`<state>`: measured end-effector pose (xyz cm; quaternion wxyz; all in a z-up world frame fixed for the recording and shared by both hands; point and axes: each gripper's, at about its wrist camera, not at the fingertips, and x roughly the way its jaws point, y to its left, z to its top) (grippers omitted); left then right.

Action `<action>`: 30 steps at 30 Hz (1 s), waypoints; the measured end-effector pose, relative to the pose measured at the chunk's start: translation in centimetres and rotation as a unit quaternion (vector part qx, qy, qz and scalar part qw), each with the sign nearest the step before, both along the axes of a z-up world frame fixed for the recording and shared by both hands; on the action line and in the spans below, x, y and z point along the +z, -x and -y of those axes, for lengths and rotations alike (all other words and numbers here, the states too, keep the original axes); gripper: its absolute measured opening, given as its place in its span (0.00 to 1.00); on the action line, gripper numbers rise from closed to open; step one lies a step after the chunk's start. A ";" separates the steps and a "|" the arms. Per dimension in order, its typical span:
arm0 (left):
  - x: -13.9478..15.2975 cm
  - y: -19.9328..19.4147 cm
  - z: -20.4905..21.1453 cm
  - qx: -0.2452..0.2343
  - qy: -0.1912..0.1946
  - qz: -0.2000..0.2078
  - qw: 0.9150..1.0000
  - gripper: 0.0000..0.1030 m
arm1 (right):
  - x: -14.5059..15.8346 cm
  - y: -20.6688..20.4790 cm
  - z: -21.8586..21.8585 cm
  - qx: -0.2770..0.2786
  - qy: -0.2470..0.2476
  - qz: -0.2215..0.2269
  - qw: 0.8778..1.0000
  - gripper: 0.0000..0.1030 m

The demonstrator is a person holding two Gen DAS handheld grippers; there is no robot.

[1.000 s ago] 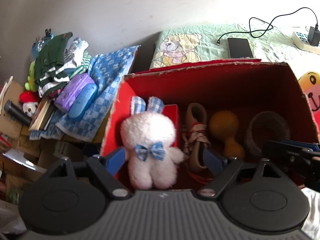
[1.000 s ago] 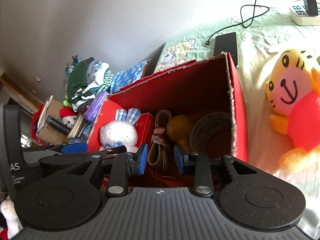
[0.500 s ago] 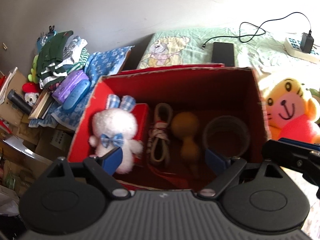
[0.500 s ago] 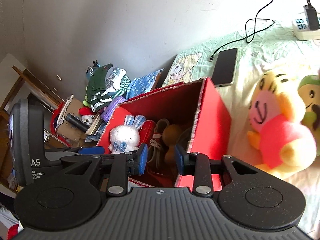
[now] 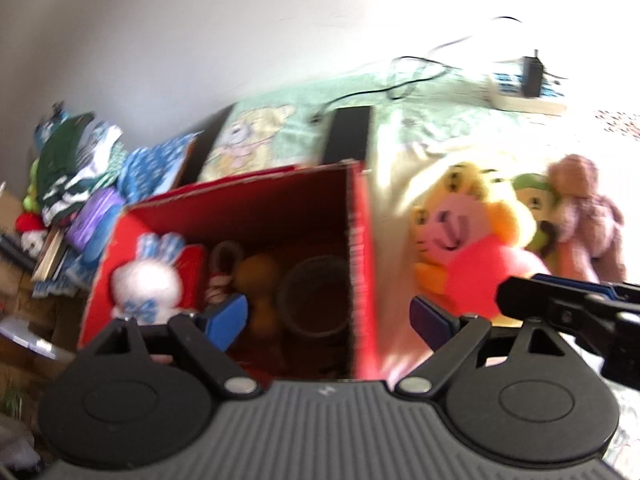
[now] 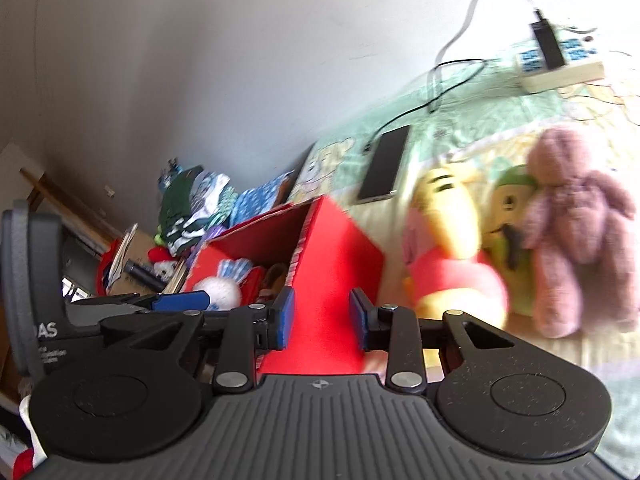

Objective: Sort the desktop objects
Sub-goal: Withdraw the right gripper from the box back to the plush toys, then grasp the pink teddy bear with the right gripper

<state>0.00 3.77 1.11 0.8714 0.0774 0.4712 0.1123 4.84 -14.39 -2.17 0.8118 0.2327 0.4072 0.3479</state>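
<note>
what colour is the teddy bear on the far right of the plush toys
Dusty pink-purple, a mauve shade. The teddy bear shows best in the right wrist view.

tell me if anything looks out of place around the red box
Three plush toys, the yellow tiger, a green one and the purple bear, lie heaped on the bedspread outside the red box, while the white bunny sits inside.

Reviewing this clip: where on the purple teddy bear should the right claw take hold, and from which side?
Probably the torso of the purple teddy bear, approached from the front with the fingers either side of its waist. It stands upright, leaning against the green plush on one flank, and the body narrows below the arms. The right claw is open and empty.
</note>
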 end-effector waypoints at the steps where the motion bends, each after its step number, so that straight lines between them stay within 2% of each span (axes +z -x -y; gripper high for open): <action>1: -0.1 -0.2 0.7 -0.010 0.000 -0.002 1.000 0.88 | -0.2 -0.2 0.6 -0.008 -0.001 -0.003 1.000 0.33; 5: -0.8 -1.5 2.9 -0.039 -0.005 -0.017 0.999 0.87 | -0.7 -0.6 2.6 -0.041 -0.005 -0.017 0.999 0.33; 9: -1.3 -2.9 4.6 -0.058 0.006 -0.025 0.998 0.86 | -1.0 -0.7 4.7 -0.067 0.001 -0.014 0.998 0.33; 14: -2.2 -4.0 6.9 -0.092 -0.002 -0.040 0.995 0.86 | -2.2 -1.3 7.6 -0.115 -0.003 -0.036 0.993 0.33; 21: -3.3 -5.4 8.8 -0.124 0.007 -0.058 0.991 0.86 | -3.3 -1.6 10.6 -0.163 -0.006 -0.045 0.986 0.33; 25: -3.9 -5.4 9.5 -0.152 0.043 -0.063 0.985 0.85 | -4.1 -1.8 12.5 -0.189 -0.011 -0.051 0.981 0.33; 28: -4.5 -5.0 10.4 -0.184 0.083 -0.052 0.978 0.84 | -4.8 -2.2 14.1 -0.213 -0.005 -0.063 0.975 0.33; 29: -4.7 -5.1 10.6 -0.196 0.100 -0.051 0.974 0.80 | -5.1 -2.5 14.6 -0.221 -0.003 -0.066 0.973 0.33; 30: -5.0 -5.2 10.8 -0.206 0.117 -0.049 0.970 0.79 | -5.3 -2.8 15.0 -0.227 -0.001 -0.068 0.971 0.33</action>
